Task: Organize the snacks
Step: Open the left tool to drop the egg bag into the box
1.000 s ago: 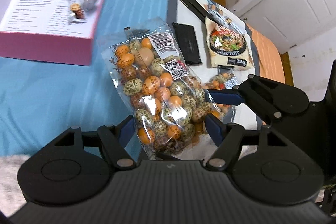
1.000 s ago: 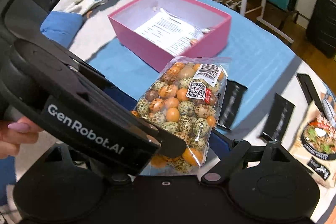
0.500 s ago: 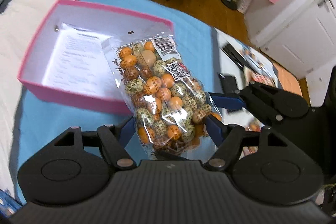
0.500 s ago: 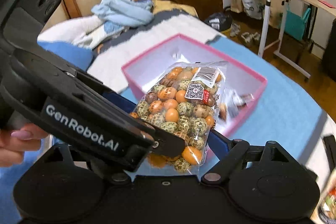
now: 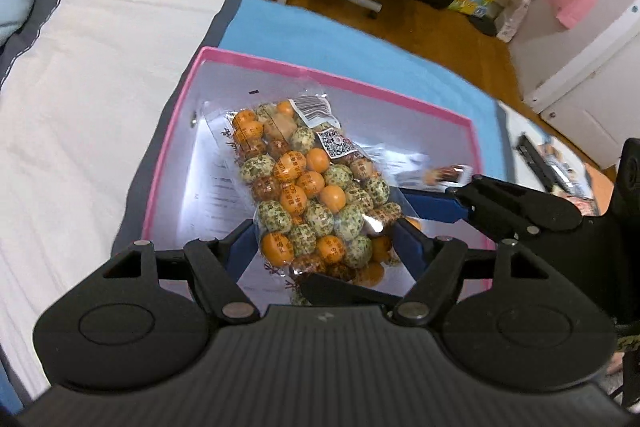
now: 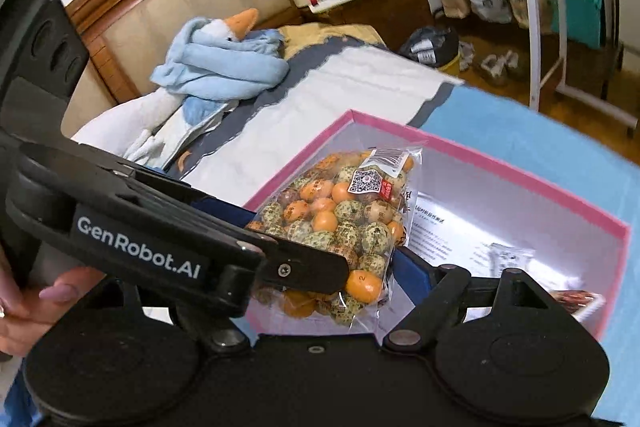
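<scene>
Snack bag (image 5: 310,187) clamped in both claws — inside pink box (image 5: 168,171) rim

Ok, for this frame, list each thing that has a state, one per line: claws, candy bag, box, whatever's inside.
Left claw: shut on the candy bag's lower end.
Right claw: shut on the same bag.
Candy bag: sealed, full, held above the pink box.
Pink box: open, no lid on it.
Printed sheet: lying flat on the box floor.
Small snack packet: lying in the box.
</scene>
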A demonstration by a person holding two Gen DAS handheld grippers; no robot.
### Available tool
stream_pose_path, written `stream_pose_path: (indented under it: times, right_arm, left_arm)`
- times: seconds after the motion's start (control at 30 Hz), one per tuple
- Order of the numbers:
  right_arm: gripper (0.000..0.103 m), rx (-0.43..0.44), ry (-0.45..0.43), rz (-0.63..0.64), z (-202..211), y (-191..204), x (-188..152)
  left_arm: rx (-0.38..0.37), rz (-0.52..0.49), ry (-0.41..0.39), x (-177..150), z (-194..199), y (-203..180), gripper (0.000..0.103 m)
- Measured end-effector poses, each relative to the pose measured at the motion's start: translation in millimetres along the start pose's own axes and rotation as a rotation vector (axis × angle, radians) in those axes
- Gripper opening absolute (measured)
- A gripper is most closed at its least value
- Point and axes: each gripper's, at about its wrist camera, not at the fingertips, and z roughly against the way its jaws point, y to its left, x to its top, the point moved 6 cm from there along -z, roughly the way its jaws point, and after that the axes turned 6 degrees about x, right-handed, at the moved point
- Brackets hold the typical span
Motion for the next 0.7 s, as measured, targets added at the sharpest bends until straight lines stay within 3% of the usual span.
stream_pose_path:
  times: [0.3,0.37,0.43,0.53,0.7]
  right_arm:
    - [0.086,0.001,0.111,-0.084,-57,-25,4]
    - [0.085,0.003,0.15,-0.12,-65,-27,5]
    - [0.084,-0.01,0.213,-0.12,-72,-27,2]
    - [0.084,-0.061,0.246,-0.025,-68,-18,-1]
    - [0.084,-0.052,0.238,0.052,-31,-11,-8]
  left_arm:
    - [0.041,0.069,0.032,8,-51,32,0.073]
    - [0.087,0.084,0.001,8,-53,33,0.069]
    - [0.179,0.07,-0.06,6,-48,33,0.069]
    - [0.212,0.044,-0.103,3,-43,25,0.069]
    - [0.211,0.029,-0.149,-7,-21,13,0.069]
